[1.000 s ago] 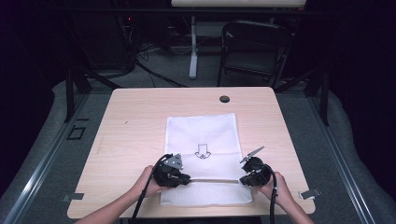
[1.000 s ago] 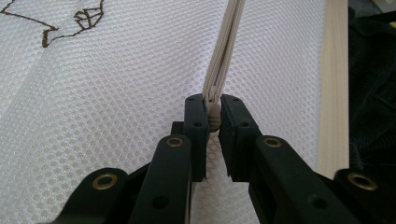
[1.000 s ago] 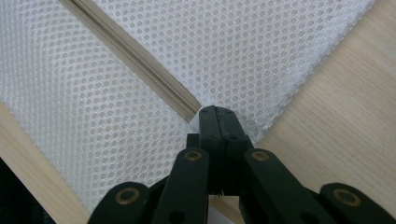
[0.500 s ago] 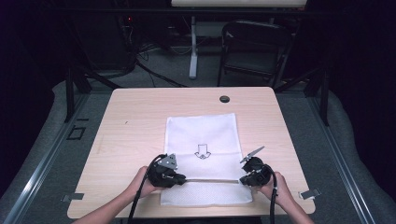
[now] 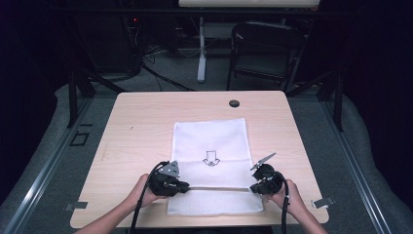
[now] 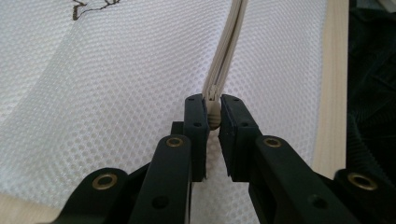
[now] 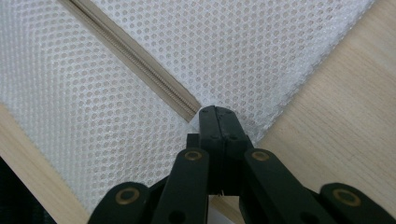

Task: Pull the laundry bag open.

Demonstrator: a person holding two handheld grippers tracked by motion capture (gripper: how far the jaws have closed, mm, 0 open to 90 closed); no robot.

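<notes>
- The left gripper (image 6: 213,122) clenches the zipper pull (image 6: 214,116), at the left end of the zipper (image 5: 216,187).
- Between both tools lies the white mesh bag (image 5: 210,141).
- The right gripper (image 7: 218,119) pinches the bag's edge at the zipper's end.
- Probably the zipping step; next, the left should drag the pull toward the right one.

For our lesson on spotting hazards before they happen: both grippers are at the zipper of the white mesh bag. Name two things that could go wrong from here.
1. The left gripper pinches only the small zipper pull at its jaw tips, so the pull may slip free under a tug.
2. The right gripper clamps the mesh bag at its very edge, beside the zipper end. A hard pull could tear the mesh or drag the bag across the table.
</notes>
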